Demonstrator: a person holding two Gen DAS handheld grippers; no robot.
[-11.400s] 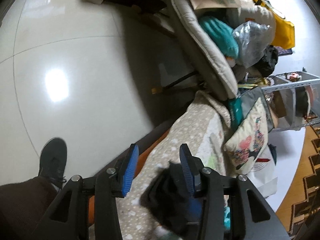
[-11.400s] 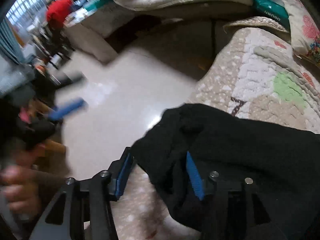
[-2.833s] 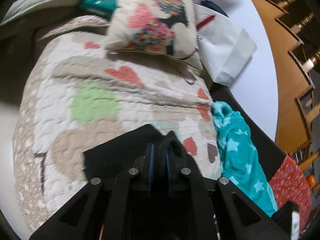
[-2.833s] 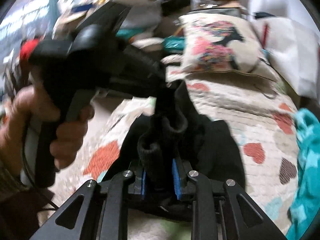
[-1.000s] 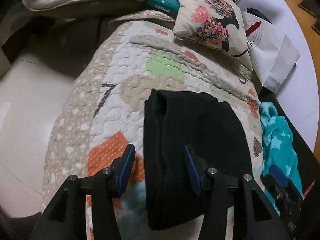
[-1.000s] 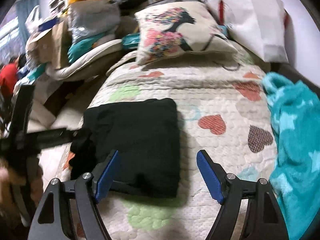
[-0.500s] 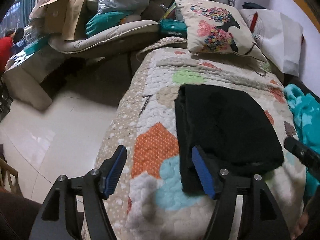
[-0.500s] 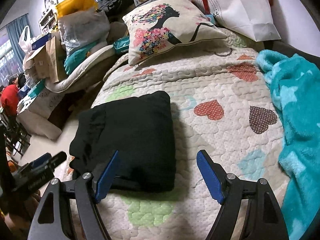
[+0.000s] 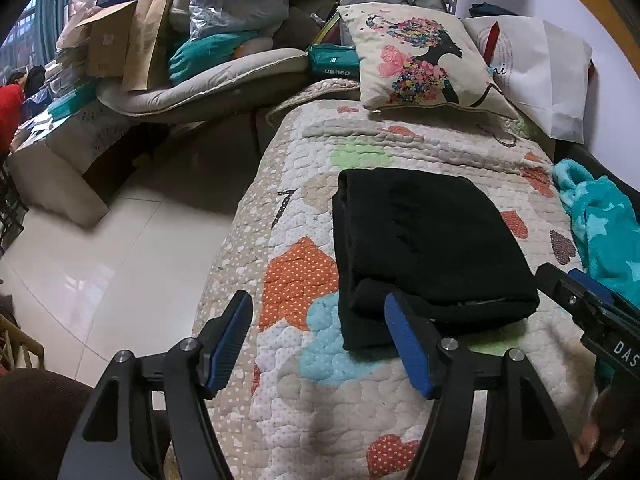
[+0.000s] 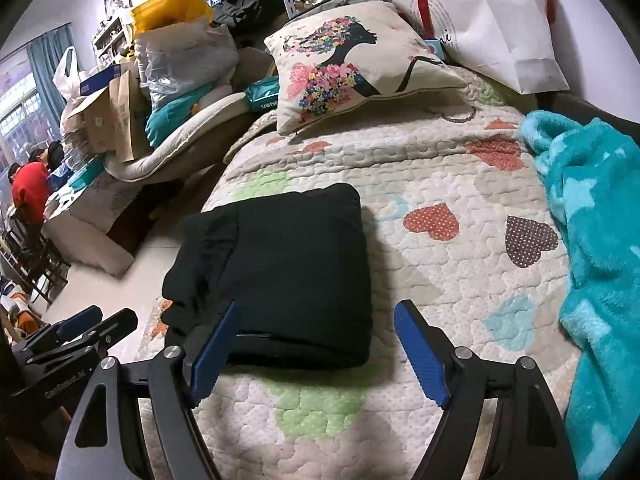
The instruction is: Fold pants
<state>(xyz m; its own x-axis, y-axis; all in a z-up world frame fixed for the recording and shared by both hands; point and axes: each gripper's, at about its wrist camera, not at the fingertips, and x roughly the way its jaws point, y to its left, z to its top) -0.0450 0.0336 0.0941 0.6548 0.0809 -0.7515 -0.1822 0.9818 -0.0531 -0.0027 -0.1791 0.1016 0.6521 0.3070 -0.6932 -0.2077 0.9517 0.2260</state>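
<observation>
The black pants (image 9: pixel 424 240) lie folded into a compact rectangle on the quilted heart-pattern bedspread (image 9: pixel 400 152); they also show in the right wrist view (image 10: pixel 288 276). My left gripper (image 9: pixel 320 340) is open and empty, just in front of the pants' near left corner. My right gripper (image 10: pixel 316 348) is open and empty, held back in front of the pants' near edge. Each gripper shows at the edge of the other's view, the right one (image 9: pixel 592 300) and the left one (image 10: pixel 76 332).
A printed cushion (image 10: pixel 352 64) and a white paper bag (image 10: pixel 496 20) lie at the head of the bed. A turquoise fleece blanket (image 10: pixel 592 240) lies to the right. Tiled floor (image 9: pixel 100 248) drops off left of the bed, with a cluttered sofa (image 9: pixel 200 80) beyond.
Both grippers have let go of the pants and drawn back toward me. The folded pants stay still on the bedspread and look smaller in both views.
</observation>
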